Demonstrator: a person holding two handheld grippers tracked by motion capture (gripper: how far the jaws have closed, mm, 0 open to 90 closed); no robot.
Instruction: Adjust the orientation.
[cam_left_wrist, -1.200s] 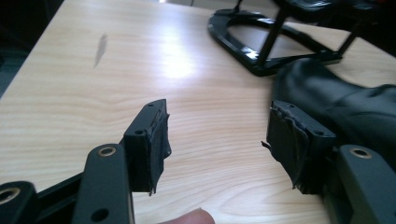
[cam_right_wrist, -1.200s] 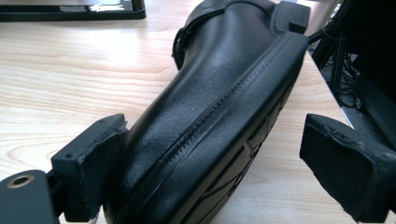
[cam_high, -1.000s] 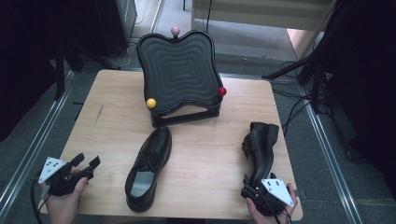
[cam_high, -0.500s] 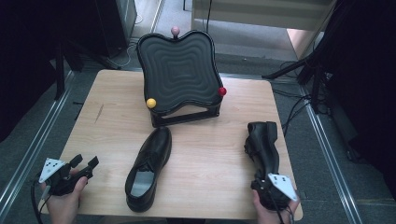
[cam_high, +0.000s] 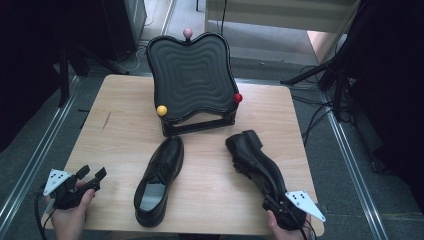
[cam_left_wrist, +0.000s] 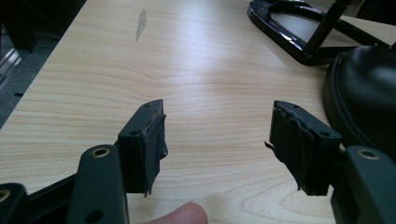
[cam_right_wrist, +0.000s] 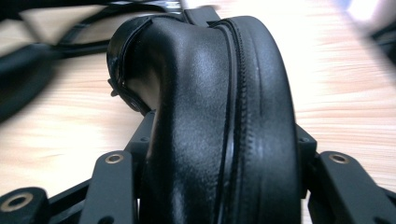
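two black shoes lie on the wooden table (cam_high: 125, 135). the right gripper (cam_high: 278, 210) has just been closing its jaws, and now they squeeze the toe of the tipped shoe (cam_high: 252, 162), which lies on its side near the table's right edge. it looks a bit blurry up close, so the exact spot is hard to tell. the other shoe (cam_high: 159, 179) stands upright in the middle. the left gripper (cam_high: 92, 176) hangs open over bare wood, holding nothing. a black stand (cam_high: 192, 82) sits behind.

Even light on the table (cam_high: 120, 140); right gripper view's edges seem blurred.
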